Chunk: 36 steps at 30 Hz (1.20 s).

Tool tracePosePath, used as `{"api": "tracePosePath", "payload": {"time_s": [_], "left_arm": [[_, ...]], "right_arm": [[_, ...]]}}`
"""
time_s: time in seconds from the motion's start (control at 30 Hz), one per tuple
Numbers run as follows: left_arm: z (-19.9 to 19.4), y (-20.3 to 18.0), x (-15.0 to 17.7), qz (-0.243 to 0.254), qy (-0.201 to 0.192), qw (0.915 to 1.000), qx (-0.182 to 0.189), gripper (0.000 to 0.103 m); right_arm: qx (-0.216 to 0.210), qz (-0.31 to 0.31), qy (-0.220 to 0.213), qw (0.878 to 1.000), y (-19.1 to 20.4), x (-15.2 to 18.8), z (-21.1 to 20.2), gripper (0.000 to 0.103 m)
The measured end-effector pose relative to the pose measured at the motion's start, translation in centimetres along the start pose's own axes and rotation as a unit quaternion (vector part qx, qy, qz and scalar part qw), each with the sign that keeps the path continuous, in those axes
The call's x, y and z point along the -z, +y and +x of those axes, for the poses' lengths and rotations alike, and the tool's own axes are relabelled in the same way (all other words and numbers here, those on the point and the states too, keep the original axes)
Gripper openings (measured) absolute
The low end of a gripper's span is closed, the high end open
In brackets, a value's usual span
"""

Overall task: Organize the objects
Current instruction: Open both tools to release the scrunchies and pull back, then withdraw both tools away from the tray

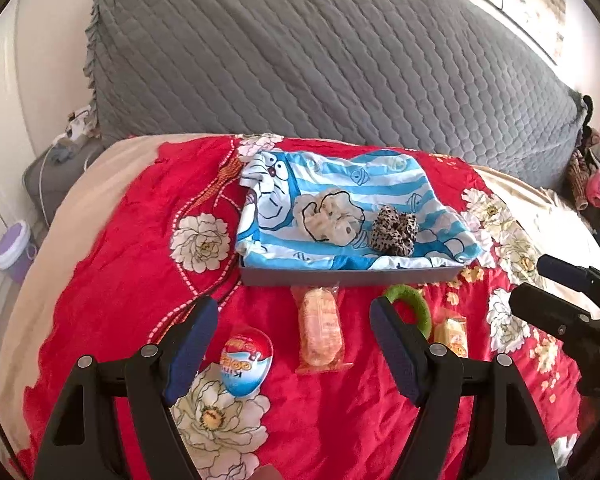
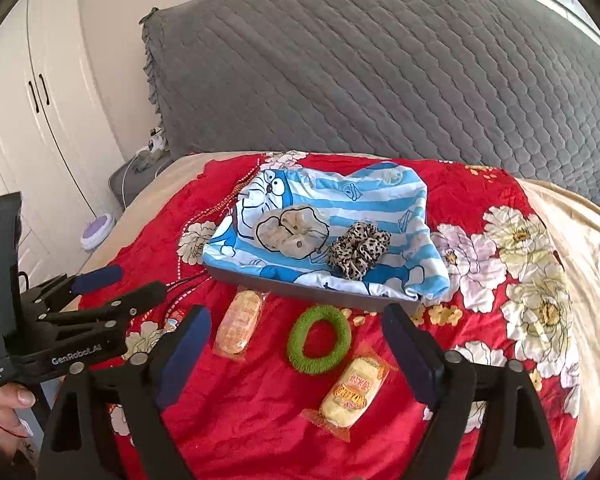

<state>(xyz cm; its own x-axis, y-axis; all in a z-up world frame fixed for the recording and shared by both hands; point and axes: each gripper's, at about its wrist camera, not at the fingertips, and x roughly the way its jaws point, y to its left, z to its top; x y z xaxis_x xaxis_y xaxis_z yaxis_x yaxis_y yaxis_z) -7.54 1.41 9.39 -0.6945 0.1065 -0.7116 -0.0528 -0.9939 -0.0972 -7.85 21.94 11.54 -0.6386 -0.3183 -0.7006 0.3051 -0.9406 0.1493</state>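
A grey tray (image 1: 340, 277) lined with a blue-and-white cartoon cloth (image 1: 324, 184) sits on the red floral bedspread (image 1: 112, 240). In it lie a cream scrunchie (image 1: 332, 214) and a leopard-print scrunchie (image 1: 394, 228). In front of the tray lie an orange snack pack (image 1: 320, 328), a green hair ring (image 2: 319, 340), a yellow snack pack (image 2: 352, 396) and a red-and-white chocolate egg (image 1: 246, 364). My left gripper (image 1: 292, 312) hovers open above the orange pack and the egg. My right gripper (image 2: 298, 316) hovers open above the green ring. Neither holds anything.
A grey quilted cover (image 1: 320, 60) rises behind the tray. A purple-and-white bin (image 1: 14, 248) stands on the floor at the left, near white wardrobe doors (image 2: 40, 120). Clothes (image 1: 596, 184) are piled at the bed's right edge. A hand (image 2: 8, 404) holds the left gripper.
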Motion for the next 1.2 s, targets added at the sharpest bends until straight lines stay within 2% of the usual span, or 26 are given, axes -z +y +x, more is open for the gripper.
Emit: {"api": "tracePosePath", "payload": {"time_s": [0.4,1.2], "left_arm": [[-1.9,0.0,0.6,0.002,-0.005,1.0,-0.003,0.079],[-3.6,1.1,5.6,-0.008,0.015,0.9998,-0.01,0.079]], "right_arm": [[0.011,-0.002,0.001,1.0,0.1,1.2,-1.0,0.101],[0.01,-0.041,-0.002,0.999,3.5,4.5,-1.2,0.102]]}}
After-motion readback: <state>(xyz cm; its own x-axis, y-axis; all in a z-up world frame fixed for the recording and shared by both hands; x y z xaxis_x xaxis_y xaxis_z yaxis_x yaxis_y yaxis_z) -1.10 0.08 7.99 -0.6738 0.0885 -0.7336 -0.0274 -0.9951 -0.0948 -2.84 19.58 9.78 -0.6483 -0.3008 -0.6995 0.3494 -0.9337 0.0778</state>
